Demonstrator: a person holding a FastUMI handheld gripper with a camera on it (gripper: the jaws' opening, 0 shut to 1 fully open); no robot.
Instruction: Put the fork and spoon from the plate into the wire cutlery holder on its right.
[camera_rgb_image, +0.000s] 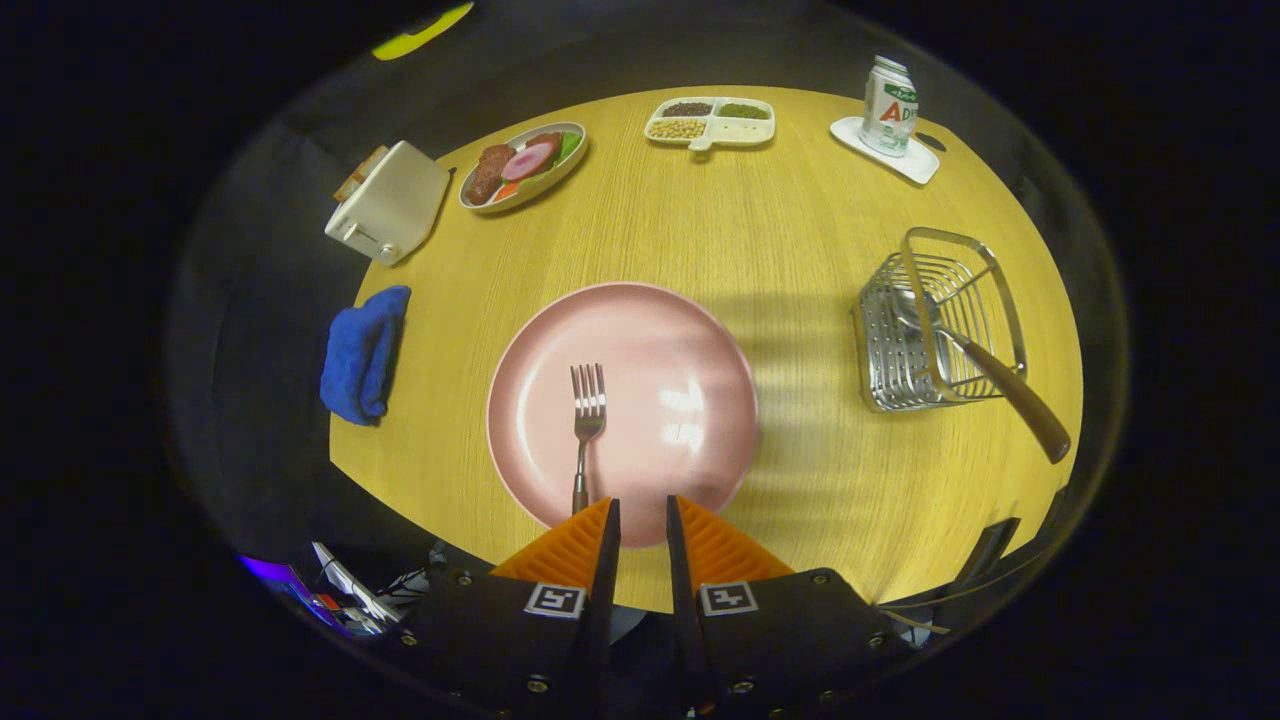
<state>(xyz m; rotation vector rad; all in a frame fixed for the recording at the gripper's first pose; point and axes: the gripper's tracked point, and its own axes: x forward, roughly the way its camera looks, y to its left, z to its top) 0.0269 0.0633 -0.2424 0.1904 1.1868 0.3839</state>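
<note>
In the gripper view, the gripper (643, 520) hangs over the near rim of the pink plate (650, 340), its jaws set narrow with a slim gap and nothing between them. The fork (586, 420) lies on the plate just ahead of the left finger, tines pointing far. To the right on the tabletop (780, 250), the wire cutlery holder (935, 325) carries the spoon (985, 370), its brown handle leaning out toward the near right.
</note>
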